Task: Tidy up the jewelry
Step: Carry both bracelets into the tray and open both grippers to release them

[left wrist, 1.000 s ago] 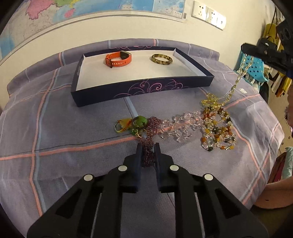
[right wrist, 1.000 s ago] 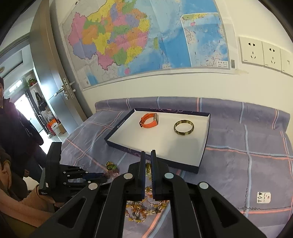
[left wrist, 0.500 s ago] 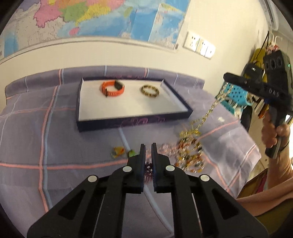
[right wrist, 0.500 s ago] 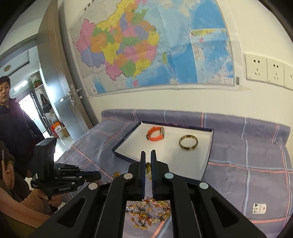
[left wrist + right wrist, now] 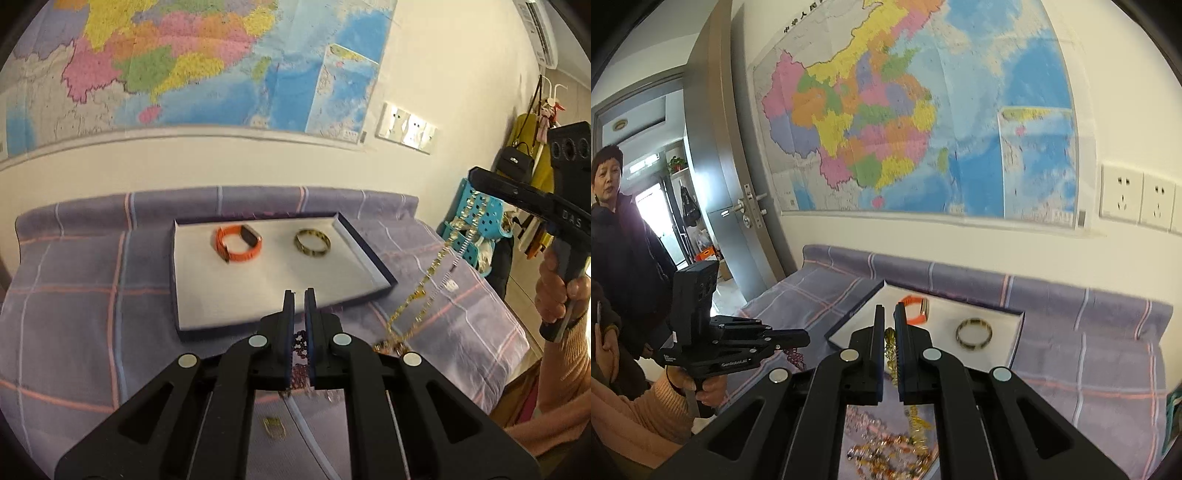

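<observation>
Surface: a bed under a purple checked sheet with pink and white lines filled the middle of the room.
Tray: a shallow dark-rimmed tray with a white floor lay on the sheet near the wall.
In the tray: an orange watch and a mottled bangle sat side by side, apart from each other.
Left gripper: jaws pinched nearly together on a purple bead strand, which hung down between them above the sheet.
Right gripper: jaws closed on a gold chain; in the left view the chain ran taut down from the raised gripper to the sheet beside the tray.
Loose jewelry: a heap of amber and clear beads lay on the sheet below the right gripper.
Room: a big coloured map covered the wall above the bed, with white sockets to its right and a grey door to its left.
Far side: a blue perforated basket and hanging bags stood past the bed's edge.
People: a hand in an orange sleeve held the right gripper's handle; a second person in a dark coat stood by the door.
Hard to make out: both views were motion-blurred; the bead heap was half hidden behind the gripper bodies, and where the purple strand ended was out of sight.
</observation>
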{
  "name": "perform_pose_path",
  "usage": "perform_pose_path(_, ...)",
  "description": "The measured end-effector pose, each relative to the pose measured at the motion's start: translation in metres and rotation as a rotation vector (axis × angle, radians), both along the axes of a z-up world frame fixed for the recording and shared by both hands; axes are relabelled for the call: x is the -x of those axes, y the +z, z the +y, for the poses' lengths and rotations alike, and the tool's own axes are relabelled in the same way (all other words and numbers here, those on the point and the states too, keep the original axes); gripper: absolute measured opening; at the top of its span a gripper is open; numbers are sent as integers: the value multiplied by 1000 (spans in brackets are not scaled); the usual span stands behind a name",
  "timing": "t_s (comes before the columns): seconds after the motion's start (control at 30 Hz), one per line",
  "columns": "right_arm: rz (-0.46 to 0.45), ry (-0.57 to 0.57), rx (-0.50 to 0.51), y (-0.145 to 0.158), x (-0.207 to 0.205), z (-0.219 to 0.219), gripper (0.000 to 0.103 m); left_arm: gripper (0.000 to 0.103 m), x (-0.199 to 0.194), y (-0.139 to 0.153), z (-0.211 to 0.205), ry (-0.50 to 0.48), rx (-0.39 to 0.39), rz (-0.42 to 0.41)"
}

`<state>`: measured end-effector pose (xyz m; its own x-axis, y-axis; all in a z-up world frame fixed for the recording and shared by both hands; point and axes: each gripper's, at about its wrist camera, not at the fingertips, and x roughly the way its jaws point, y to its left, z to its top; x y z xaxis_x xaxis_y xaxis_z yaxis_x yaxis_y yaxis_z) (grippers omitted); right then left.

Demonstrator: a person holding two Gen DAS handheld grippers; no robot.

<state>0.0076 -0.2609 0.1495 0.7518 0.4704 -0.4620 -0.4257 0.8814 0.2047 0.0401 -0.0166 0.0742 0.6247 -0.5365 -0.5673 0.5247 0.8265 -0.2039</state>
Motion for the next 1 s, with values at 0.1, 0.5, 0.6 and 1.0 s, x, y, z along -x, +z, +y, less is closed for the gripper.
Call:
perform_pose_path(0.1,-13,-2,-2,7,-10,1,4,6,-14,5,-3,9,-6,-5)
perform_pose_path(0.5,-11,-37,11,7,-68,5,4,6,-71,0,-19,38,-26,19)
perform_pose_path(0.6,11,-48,14,-4,-84,5,4,6,-82,-3,-24,49,-33,23)
perform_pose_path(1.0,86,-86,39,-60,-122,0,4,6,-115,-45,-39,78,-76,120)
